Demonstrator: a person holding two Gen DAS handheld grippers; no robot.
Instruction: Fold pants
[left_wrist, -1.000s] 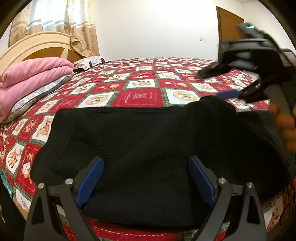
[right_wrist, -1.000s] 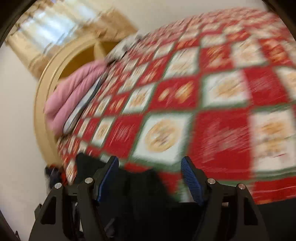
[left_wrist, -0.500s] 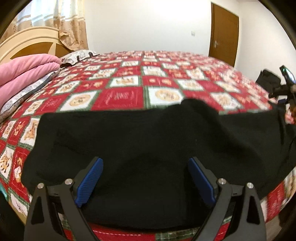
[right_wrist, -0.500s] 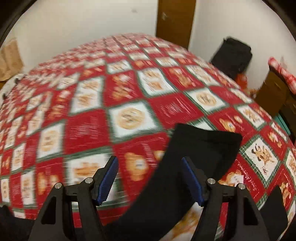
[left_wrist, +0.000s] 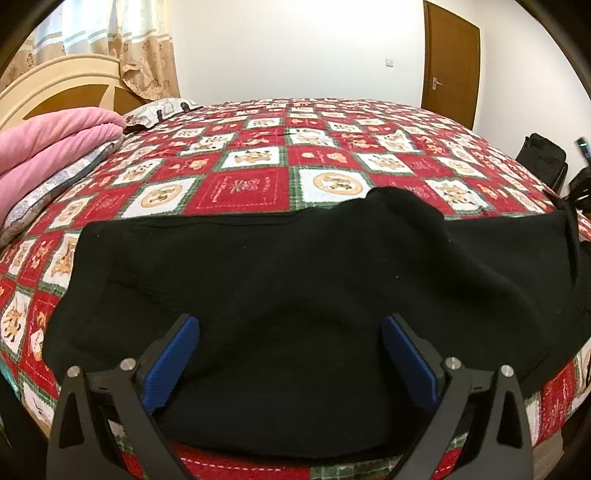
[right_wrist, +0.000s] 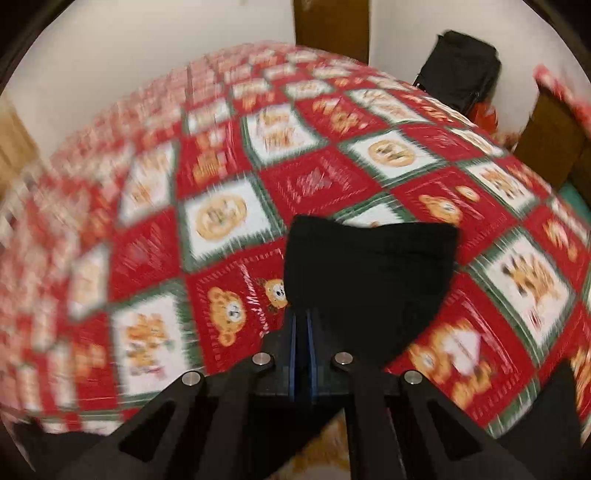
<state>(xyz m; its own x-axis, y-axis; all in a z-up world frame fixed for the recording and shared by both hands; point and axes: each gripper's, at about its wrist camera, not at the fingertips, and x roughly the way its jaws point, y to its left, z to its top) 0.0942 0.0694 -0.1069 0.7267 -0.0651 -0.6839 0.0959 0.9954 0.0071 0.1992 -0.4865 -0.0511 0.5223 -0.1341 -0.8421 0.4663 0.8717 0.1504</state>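
White walls (left_wrist: 295, 48), brown door (left_wrist: 452, 62), curtains (left_wrist: 122, 40), wood headboard (left_wrist: 55, 85), patchwork bedspread (left_wrist: 258, 155)

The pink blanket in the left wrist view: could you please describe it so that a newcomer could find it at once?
Start at the bed under the red, white and green teddy-bear quilt and look toward the cream wooden headboard. The pink blanket lies folded there, on a grey patterned pillow. It is the only plain pink thing; the black pants lie across the near edge.
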